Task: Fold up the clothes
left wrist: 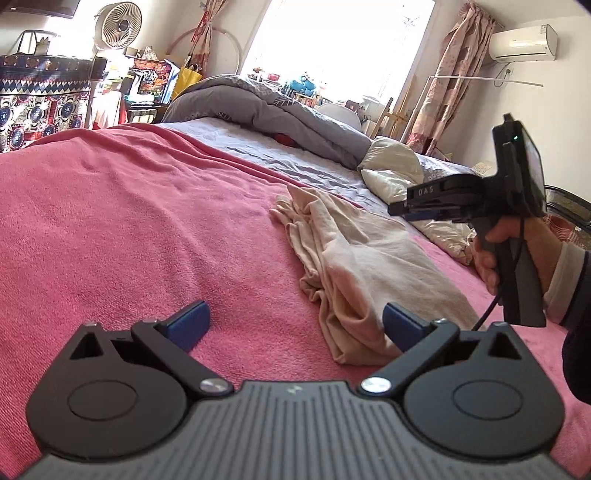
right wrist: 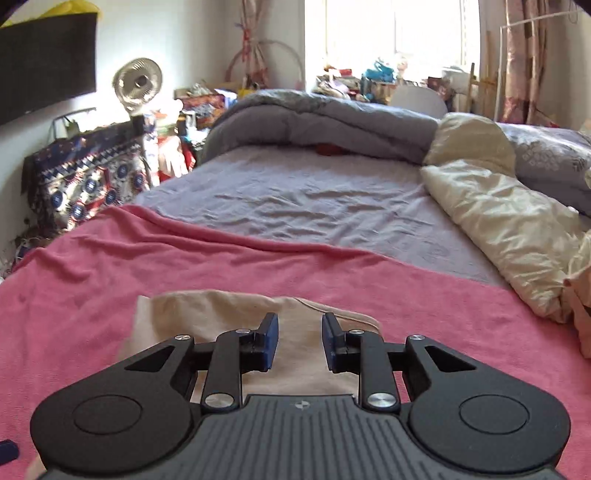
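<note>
Here, both hand-held grippers, left (left wrist: pixel 295 325) and right (right wrist: pixel 300 341), unclenched above the beige garment (left wrist: pixel 354 266) on pink blanket (left wrist: pixel 129 221).

A lived-in bedroom at home: a bed (right wrist: pixel 295 192) is lying under a pink blanket (left wrist: pixel 129 221) and a heaped grey quilt (left wrist: pixel 273 110), sunlight is pouring through the curtained window (left wrist: pixel 332 37), and a fan (left wrist: pixel 120 25) and air conditioner (left wrist: pixel 524 43) are sitting by the walls.
</note>
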`<state>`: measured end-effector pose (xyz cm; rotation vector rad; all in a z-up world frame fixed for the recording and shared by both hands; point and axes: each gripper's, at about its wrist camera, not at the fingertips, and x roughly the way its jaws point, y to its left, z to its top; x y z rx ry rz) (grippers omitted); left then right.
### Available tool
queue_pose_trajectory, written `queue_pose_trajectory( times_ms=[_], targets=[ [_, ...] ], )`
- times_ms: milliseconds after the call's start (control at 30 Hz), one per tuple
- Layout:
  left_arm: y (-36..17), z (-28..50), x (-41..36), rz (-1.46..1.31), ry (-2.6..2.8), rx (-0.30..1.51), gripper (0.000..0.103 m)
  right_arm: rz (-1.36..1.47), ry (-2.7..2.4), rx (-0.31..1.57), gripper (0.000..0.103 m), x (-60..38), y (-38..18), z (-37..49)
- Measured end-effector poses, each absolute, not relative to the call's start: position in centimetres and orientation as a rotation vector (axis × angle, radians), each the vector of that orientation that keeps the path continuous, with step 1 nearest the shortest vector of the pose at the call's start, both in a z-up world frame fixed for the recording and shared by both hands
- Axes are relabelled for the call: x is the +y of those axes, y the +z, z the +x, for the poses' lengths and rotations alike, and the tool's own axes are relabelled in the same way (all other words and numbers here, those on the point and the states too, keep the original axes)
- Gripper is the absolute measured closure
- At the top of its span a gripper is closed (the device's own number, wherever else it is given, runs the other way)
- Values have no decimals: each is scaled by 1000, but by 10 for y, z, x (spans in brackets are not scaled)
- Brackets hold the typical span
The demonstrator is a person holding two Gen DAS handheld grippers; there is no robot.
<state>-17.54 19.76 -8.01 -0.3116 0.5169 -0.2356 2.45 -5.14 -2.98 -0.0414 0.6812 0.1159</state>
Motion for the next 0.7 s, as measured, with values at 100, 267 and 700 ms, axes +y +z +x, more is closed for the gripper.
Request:
queue_pose_trajectory(
  times_ms=[100, 267, 700],
  targets=[
    [-81, -173, 192, -309, -235, 517, 2, -55, 106, 727, 77, -58, -73, 37],
    [-82, -174, 193, -318, -239, 512, 2, -110, 95, 704, 74, -51, -70, 31],
    [-82, -178, 195, -333, -243, 505, 2, -117, 191, 683, 52, -66, -61, -119]
  ],
)
